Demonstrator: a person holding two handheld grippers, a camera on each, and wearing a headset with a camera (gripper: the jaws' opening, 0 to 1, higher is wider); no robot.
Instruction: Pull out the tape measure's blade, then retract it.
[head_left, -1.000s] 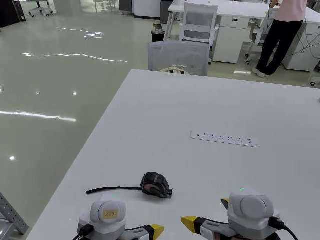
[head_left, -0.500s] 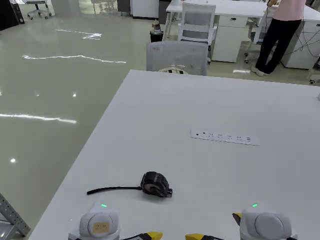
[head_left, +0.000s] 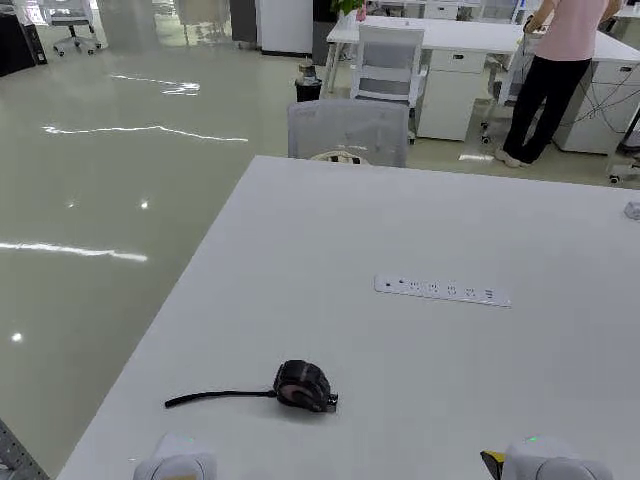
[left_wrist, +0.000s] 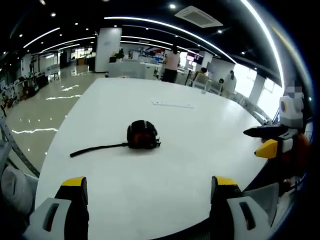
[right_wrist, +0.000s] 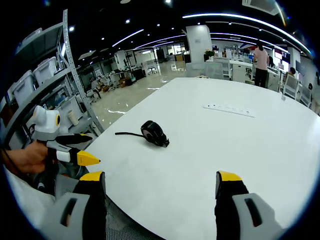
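Note:
A black tape measure (head_left: 303, 386) lies on the white table (head_left: 420, 230) near its front left, its black wrist strap (head_left: 215, 397) trailing to the left. In the left gripper view the tape measure (left_wrist: 142, 135) sits ahead of my left gripper (left_wrist: 148, 189), whose yellow-tipped jaws stand wide apart with nothing between them. In the right gripper view the tape measure (right_wrist: 154, 133) lies ahead and to the left of my right gripper (right_wrist: 159, 182), also open and empty. Both grippers hover at the table's near edge, apart from the tape measure.
A white power strip (head_left: 441, 291) lies flat in the middle of the table. A grey office chair (head_left: 349, 131) stands at the far edge. A person (head_left: 555, 70) stands at desks in the back right. Metal shelving (right_wrist: 45, 85) stands to the left.
Both grippers have dropped toward the bottom edge of the head view as the head camera tilted up. The tape measure has stayed in place on the table.

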